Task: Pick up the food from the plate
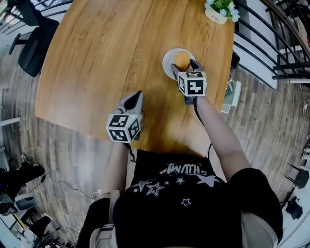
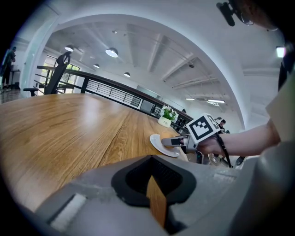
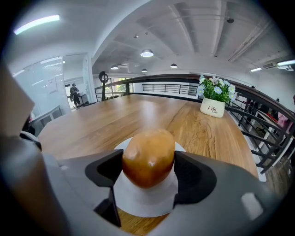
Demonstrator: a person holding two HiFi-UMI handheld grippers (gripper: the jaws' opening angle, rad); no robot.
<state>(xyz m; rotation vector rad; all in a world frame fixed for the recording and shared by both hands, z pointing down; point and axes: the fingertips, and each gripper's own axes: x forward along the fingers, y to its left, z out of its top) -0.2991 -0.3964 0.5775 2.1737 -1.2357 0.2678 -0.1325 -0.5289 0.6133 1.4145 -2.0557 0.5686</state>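
A round golden-brown bread roll (image 1: 182, 59) sits on a small white plate (image 1: 168, 57) near the right side of the wooden table (image 1: 111, 53). My right gripper (image 1: 185, 66) reaches over the plate's near rim. In the right gripper view the roll (image 3: 148, 156) fills the gap between the two dark pads, which touch its sides, with the plate (image 3: 147, 199) showing underneath. My left gripper (image 1: 134, 100) rests near the table's front edge, left of the plate, its jaws nearly together with nothing between them. From the left gripper view the plate (image 2: 159, 144) and the right gripper (image 2: 177, 141) lie ahead to the right.
A white pot of flowers (image 1: 220, 10) stands at the table's far right corner; the right gripper view shows the flower pot (image 3: 213, 105) beyond the plate. A black office chair (image 1: 34, 43) is off the table's left side. A black railing (image 1: 271, 43) runs along the right.
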